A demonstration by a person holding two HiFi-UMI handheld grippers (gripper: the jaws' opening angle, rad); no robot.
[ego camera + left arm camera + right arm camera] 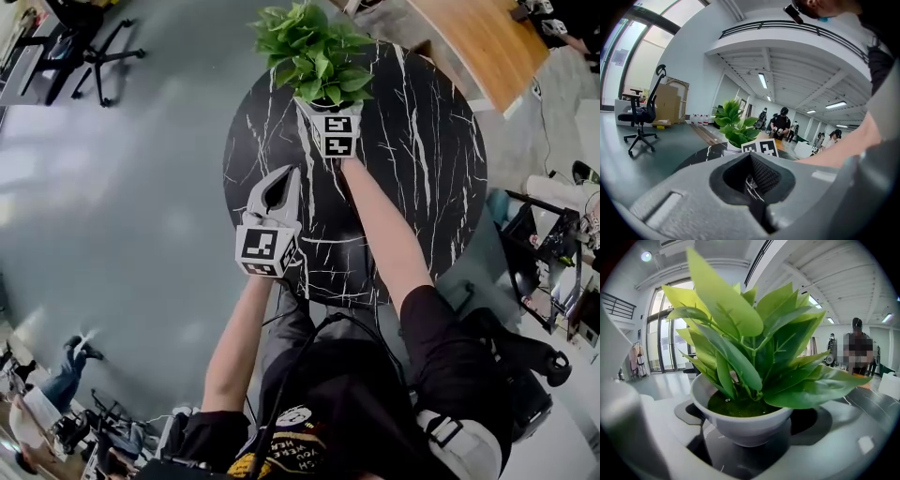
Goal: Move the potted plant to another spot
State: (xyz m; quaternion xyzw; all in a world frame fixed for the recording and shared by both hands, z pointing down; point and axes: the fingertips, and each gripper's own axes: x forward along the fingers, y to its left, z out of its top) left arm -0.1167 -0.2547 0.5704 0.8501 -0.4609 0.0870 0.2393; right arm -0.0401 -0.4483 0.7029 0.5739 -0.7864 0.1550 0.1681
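Observation:
The potted plant point(309, 56), green leaves in a white bowl-shaped pot point(740, 423), stands at the far edge of the round black marble table point(422, 169). My right gripper point(323, 105) reaches to it with its jaws wide, one on each side of the pot. A dark gap shows beside the pot on the right, and the pot rests on the tabletop. My left gripper point(286, 173) hovers over the table's near left part, shut with nothing in it. In the left gripper view the plant point(733, 126) stands ahead, behind the right gripper's marker cube point(759, 147).
A wooden table point(487, 37) lies beyond the marble one at the upper right. An office chair point(89, 52) stands on the grey floor at the far left. Equipment and cables point(553, 244) crowd the right side. Several people point(780, 124) stand in the background.

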